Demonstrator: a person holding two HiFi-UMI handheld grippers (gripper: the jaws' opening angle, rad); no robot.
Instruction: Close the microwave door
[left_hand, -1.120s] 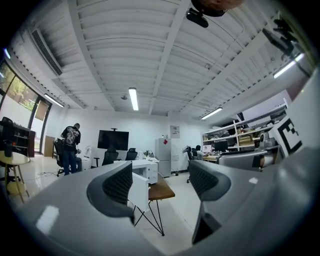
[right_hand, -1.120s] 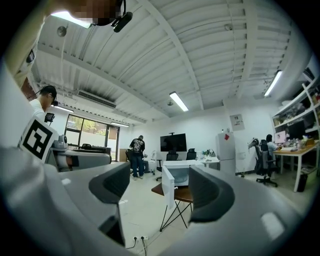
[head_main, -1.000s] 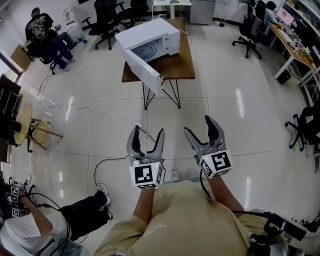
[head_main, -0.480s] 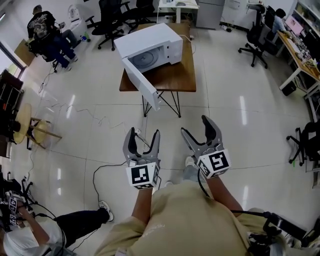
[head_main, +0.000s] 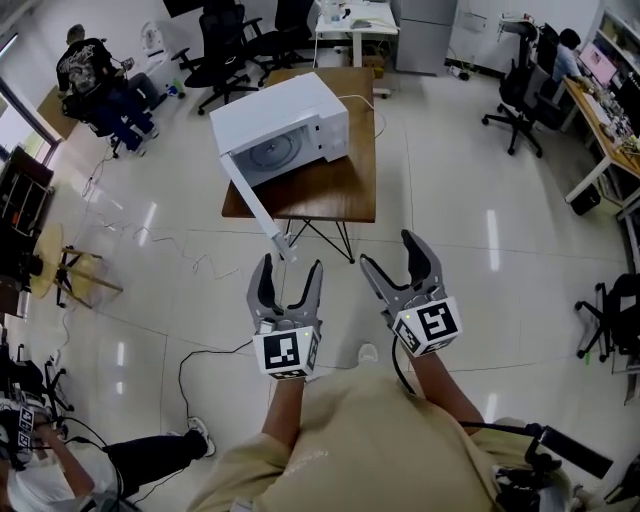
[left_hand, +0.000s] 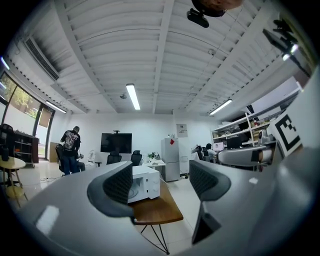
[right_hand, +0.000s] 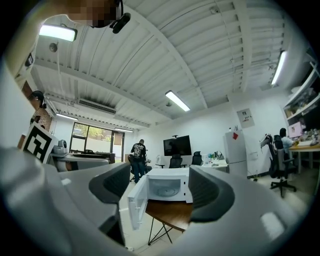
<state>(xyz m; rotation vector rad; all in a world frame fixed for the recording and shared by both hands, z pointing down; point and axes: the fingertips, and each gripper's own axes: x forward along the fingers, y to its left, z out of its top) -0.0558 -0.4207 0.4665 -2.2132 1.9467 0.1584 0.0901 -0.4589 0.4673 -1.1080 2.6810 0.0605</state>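
Wooden table and open-doored microwave now nearer, glossy white floor, left hand-held gripper and right hand-held gripper gaping, empty

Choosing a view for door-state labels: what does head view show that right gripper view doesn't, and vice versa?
Head view only: the wearer's shirt and a person on the floor. Right gripper view only: the ceiling lights. Both: the microwave on the table, its door hanging open, and the right gripper with jaws apart and nothing between them.
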